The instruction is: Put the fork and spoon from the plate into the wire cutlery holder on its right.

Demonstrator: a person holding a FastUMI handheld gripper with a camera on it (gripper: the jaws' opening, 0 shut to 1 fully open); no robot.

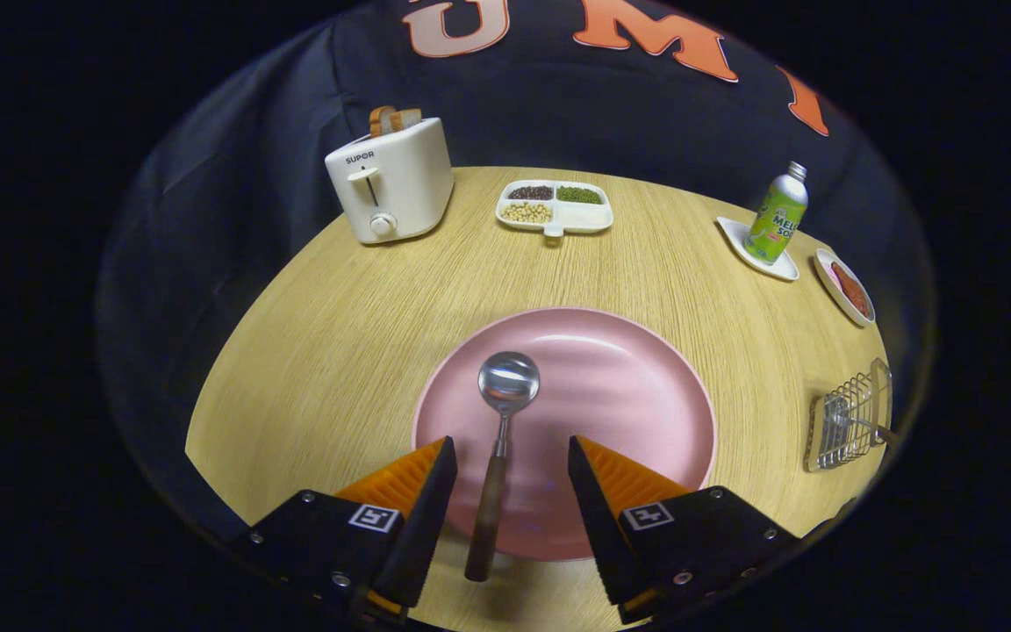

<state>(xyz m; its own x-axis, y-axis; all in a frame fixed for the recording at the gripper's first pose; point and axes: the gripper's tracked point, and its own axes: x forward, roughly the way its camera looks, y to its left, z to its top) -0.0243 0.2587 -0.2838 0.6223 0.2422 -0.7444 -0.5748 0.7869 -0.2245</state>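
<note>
Between the wide-open claw (505, 456) fingers, the spoon (500, 439) handle overhangs the plate (628, 386) rim.

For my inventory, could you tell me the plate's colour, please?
The plate is pink, clearest in the gripper view.

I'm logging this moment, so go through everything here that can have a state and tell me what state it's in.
gripper: open, fingers either side of the spoon handle, not touching
spoon: lying on the pink plate, handle overhanging the near rim
pink plate: holds just the spoon
wire cutlery holder: a utensil already in it
toaster: bread in the slots, lever up
divided dish: three compartments filled
green bottle: upright, capped, on a white tray
</note>
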